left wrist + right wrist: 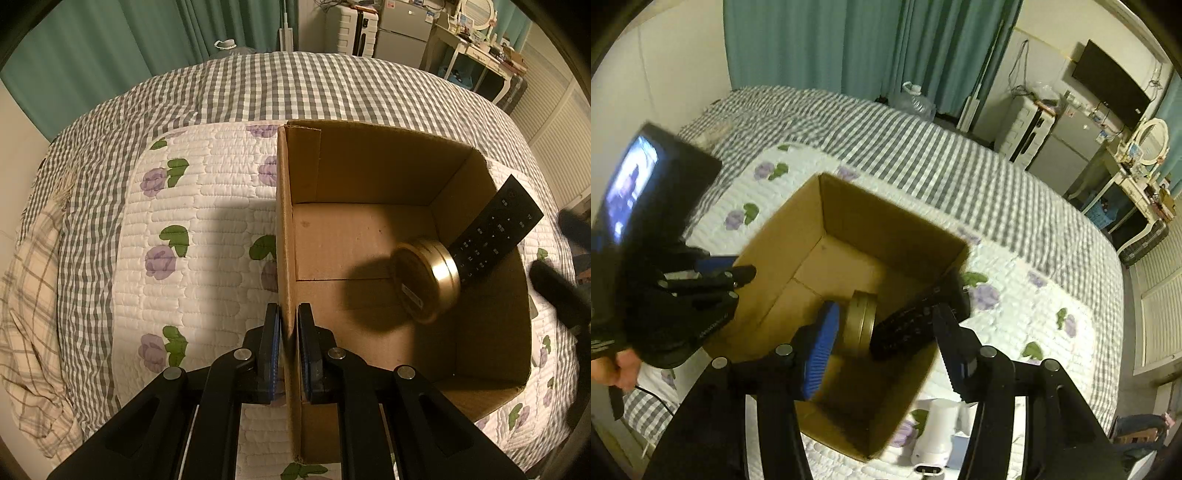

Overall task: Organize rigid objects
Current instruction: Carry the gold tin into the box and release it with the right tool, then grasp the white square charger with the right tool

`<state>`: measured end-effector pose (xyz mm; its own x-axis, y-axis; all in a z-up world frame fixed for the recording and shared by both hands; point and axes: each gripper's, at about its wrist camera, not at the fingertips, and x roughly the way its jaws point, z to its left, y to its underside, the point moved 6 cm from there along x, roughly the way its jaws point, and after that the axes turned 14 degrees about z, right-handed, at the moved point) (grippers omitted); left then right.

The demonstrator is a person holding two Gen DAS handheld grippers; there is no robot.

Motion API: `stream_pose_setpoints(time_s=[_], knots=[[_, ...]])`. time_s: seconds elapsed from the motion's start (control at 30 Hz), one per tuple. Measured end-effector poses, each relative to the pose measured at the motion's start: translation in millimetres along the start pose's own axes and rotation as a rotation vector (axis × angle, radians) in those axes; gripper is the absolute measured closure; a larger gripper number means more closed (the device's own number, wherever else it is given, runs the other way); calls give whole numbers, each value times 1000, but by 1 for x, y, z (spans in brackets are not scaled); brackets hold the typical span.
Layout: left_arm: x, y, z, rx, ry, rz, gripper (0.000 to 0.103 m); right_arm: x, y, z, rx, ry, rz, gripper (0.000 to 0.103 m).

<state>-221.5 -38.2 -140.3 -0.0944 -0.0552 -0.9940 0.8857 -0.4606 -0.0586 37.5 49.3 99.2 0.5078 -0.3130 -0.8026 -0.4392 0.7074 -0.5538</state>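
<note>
From my end the box [369,166] is plain matt brown cardboard, the round tin [428,280] inside is shiny gold metal, the remote [498,229] looks like matt black plastic, and the bed's quilt [207,206] is soft stitched cloth with printed flowers.

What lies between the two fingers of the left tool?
The left wall of the open brown cardboard box. The left tool is shut on this wall, one finger outside, one inside; the left wrist view shows it.
</note>
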Motion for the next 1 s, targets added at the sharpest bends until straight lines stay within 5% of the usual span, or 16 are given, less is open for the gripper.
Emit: stream_pose_setpoints(time_s=[0.33,0.43,0.77,1.0], knots=[[0,0,0,2,-7,-1,94,-46,5,-81,172,78,-115,18],[0,1,0,2,-6,-1,93,-43,17,-110,218,111,-111,16],[-1,2,0,4,-9,-1,93,18,96,-204,306,204,80,16],[-1,2,1,4,-8,0,94,65,142,-214,233,201,210,16]])
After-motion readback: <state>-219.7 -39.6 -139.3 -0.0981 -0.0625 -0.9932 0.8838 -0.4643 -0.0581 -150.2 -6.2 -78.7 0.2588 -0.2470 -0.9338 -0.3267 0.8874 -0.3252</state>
